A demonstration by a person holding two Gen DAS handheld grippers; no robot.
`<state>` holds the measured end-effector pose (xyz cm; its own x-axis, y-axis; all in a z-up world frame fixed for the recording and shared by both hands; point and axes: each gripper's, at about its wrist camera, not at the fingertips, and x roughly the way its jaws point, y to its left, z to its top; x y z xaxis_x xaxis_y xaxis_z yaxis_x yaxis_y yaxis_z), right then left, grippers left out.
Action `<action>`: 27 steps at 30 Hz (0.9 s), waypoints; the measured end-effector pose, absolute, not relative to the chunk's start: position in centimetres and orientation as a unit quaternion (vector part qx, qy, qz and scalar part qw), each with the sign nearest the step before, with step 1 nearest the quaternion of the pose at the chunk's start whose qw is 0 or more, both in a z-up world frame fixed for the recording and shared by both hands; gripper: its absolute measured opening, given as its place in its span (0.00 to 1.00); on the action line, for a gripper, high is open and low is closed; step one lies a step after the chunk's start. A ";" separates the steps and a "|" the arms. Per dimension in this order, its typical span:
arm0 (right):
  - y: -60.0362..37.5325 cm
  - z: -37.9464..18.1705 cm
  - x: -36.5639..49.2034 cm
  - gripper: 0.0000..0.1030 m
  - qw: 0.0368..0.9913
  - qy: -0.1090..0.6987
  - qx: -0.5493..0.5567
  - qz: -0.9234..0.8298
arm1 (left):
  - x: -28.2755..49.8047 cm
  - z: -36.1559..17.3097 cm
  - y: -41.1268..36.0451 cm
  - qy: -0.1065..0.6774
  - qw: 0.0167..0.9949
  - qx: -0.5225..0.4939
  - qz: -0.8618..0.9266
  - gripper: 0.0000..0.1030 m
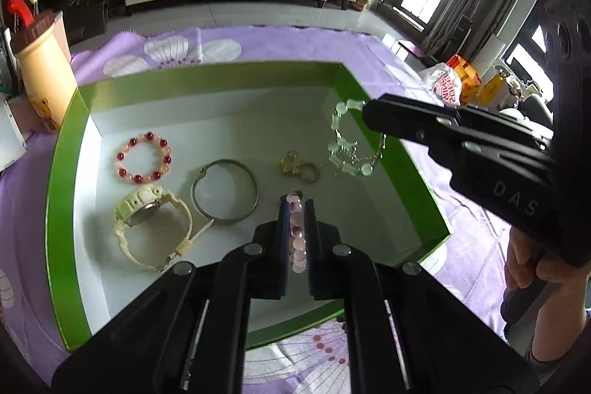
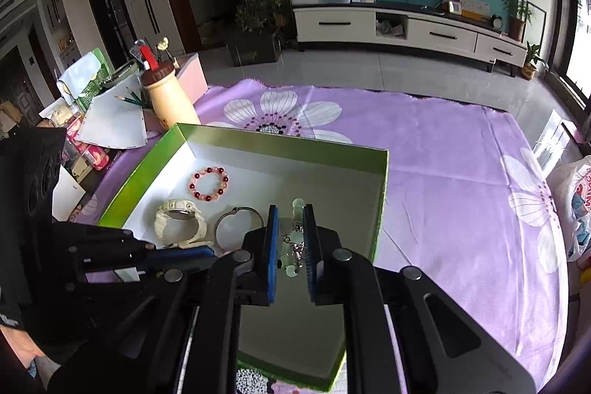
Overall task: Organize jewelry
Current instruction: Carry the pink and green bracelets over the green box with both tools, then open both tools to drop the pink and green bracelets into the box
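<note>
A: Left tongs [image 1: 295,205]?

B: Pinching a pink bead bracelet [image 1: 297,235], pale pink and darker purple-pink round beads, strung in a line between the pads, over the white floor of the green box [image 1: 59,209].

A: Right tongs [image 1: 365,113]?

B: Pinching a pale green bead bracelet [image 1: 345,150] with silver chain links (milky, glassy beads). It dangles over the box's right side, near the wall. In the right wrist view the same bracelet [image 2: 295,242] sits bunched between the blue pads [image 2: 272,246].

A: Already in the box?

B: Red-and-pink bead bracelet [image 1: 144,157] far left, cream watch [image 1: 151,228] below it, silver bangle [image 1: 225,191] in the middle, gold piece [image 1: 297,165] right of that.

A: Box location?

B: On a purple flowered cloth [image 1: 258,43] over the tabletop.

A: Hard to read?

B: Gold piece is a tangle, can't tell chain or ring. Near box wall is cut off by the tongs' bodies. In the right wrist view the gold piece is hidden. A hand [image 1: 528,261] shows partly at the right edge.
</note>
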<state>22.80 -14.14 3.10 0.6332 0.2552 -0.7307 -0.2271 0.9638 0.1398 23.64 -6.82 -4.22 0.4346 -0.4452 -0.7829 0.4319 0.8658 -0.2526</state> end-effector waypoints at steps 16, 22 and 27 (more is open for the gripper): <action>-13.9 1.2 26.4 0.25 0.901 0.426 -0.022 0.077 | 23.8 -3.6 -5.6 0.442 0.872 0.023 -0.211 0.38; -15.8 2.7 23.1 0.31 0.910 0.405 0.012 0.081 | 21.4 -1.0 -3.8 0.407 0.891 0.011 -0.200 0.58; -17.6 4.2 18.4 0.34 0.920 0.382 0.038 0.083 | 18.5 0.8 -0.6 0.386 0.905 -0.009 -0.179 0.69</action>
<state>18.38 -17.56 4.17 0.6942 0.1826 -0.6962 -0.1245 0.9832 0.1338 18.48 -0.65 0.83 0.6375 -0.3314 -0.6955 0.3169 0.9356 -0.1553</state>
